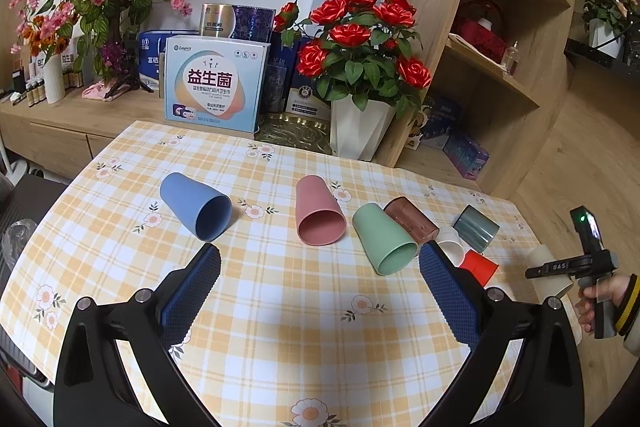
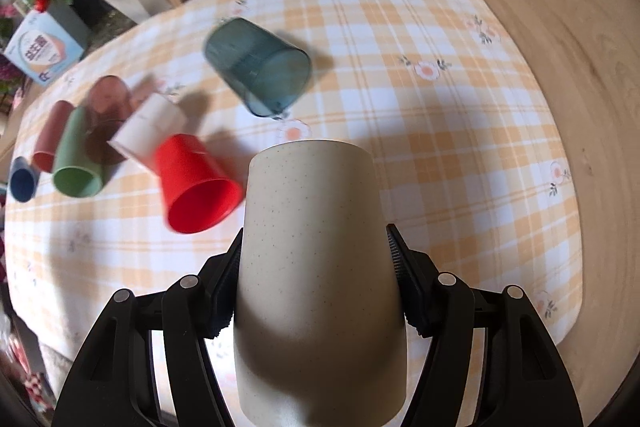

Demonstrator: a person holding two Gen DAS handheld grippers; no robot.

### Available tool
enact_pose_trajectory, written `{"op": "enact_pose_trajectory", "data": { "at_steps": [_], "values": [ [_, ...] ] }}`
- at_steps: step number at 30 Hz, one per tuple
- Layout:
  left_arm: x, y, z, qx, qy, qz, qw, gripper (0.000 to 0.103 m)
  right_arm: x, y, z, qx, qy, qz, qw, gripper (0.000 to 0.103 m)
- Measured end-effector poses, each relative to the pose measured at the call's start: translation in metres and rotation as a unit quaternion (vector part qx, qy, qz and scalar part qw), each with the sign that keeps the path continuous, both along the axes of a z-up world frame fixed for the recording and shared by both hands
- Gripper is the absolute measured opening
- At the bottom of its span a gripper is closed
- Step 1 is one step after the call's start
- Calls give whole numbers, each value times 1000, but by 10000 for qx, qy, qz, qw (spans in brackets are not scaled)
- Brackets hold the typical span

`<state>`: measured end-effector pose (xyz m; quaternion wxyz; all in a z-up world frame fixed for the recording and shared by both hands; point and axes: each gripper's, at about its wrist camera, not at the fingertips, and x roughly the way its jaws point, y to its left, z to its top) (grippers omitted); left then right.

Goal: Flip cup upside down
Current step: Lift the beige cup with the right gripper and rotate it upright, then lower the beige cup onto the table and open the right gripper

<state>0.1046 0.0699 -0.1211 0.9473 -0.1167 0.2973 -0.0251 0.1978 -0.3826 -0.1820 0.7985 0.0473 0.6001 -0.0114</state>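
Observation:
My right gripper (image 2: 316,267) is shut on a speckled cream cup (image 2: 316,267), held above the checked tablecloth (image 2: 460,147) with its closed base pointing away from me. In the left wrist view that cup (image 1: 550,273) shows at the far right in the hand-held right gripper (image 1: 560,267). My left gripper (image 1: 320,267) is open and empty above the cloth (image 1: 280,327). Several cups lie on their sides: blue (image 1: 196,207), pink (image 1: 320,211), green (image 1: 384,239), brown (image 1: 412,221), white (image 1: 450,245), red (image 2: 196,183) and dark teal (image 2: 260,67).
A white vase of red roses (image 1: 360,123) and a blue-white box (image 1: 216,87) stand behind the table's far edge. A wooden shelf unit (image 1: 500,47) rises at the right. Wooden floor (image 2: 580,47) lies past the table's right edge.

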Motion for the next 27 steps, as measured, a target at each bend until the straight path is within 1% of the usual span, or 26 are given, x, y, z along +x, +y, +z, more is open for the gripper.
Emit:
{"op": "enact_pose_trajectory", "data": {
  "at_steps": [9, 11, 15, 18, 21, 25, 27],
  "values": [
    [-14, 8, 6, 8, -89, 0, 10000, 97, -20, 42, 48, 123, -335, 426, 9985, 63],
    [-16, 9, 6, 30, -93, 3, 10000, 97, -26, 57, 60, 240, -406, 621, 9970, 63],
    [-19, 12, 2, 112, -25, -26, 9999, 97, -33, 90, 71, 563, -401, 956, 9930, 63],
    [-18, 16, -5, 152, 100, -4, 9998, 97, -34, 119, 64, 863, -277, 1127, 9895, 63],
    [-15, 20, -12, 197, 244, 38, 9995, 97, -32, 145, 49, 1195, -99, 1165, 9859, 63],
    [-12, 33, -25, 245, 430, 143, 9987, 97, -32, 197, 11, 1525, 281, 1247, 9800, 63],
    [-11, 40, -31, 246, 515, 210, 9982, 97, -34, 220, -8, 1558, 411, 1293, 9784, 63]
  ]
}}
